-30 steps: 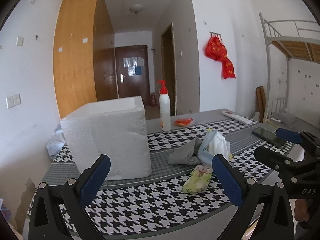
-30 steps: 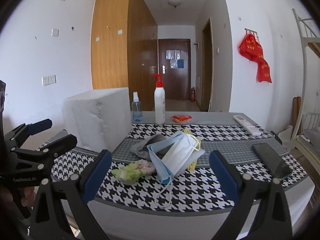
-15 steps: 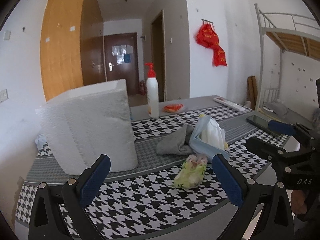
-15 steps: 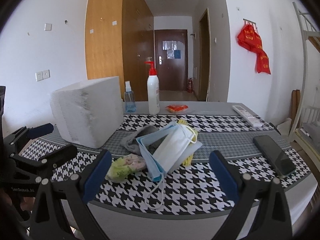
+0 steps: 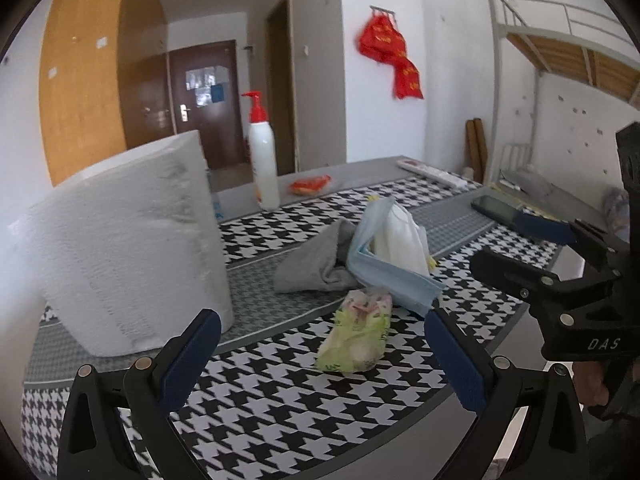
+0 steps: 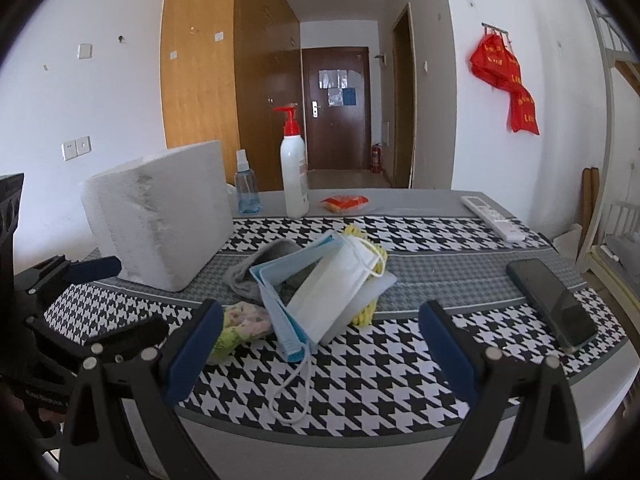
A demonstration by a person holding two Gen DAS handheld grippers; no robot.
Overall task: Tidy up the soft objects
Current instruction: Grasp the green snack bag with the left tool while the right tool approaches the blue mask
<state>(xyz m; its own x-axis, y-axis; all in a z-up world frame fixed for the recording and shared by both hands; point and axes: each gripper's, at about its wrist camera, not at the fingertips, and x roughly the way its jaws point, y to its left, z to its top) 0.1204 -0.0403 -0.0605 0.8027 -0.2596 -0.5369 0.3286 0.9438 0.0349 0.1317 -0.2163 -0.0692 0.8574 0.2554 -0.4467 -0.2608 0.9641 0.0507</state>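
Soft things lie heaped mid-bench: nearest me, a light, crinkly green packet, which I'd pinch across its middle; behind it limp masks over a gray cloth. Left hand-held gripper and right hand-held gripper both gape, holding nothing.

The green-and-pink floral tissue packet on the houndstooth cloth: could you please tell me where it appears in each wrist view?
Left wrist view: the green-and-pink floral tissue packet lies at lower centre, between the open fingers.
Right wrist view: it lies lower left, partly behind the left finger.
Shared landmark: the white foam box, left of the packet in both views.
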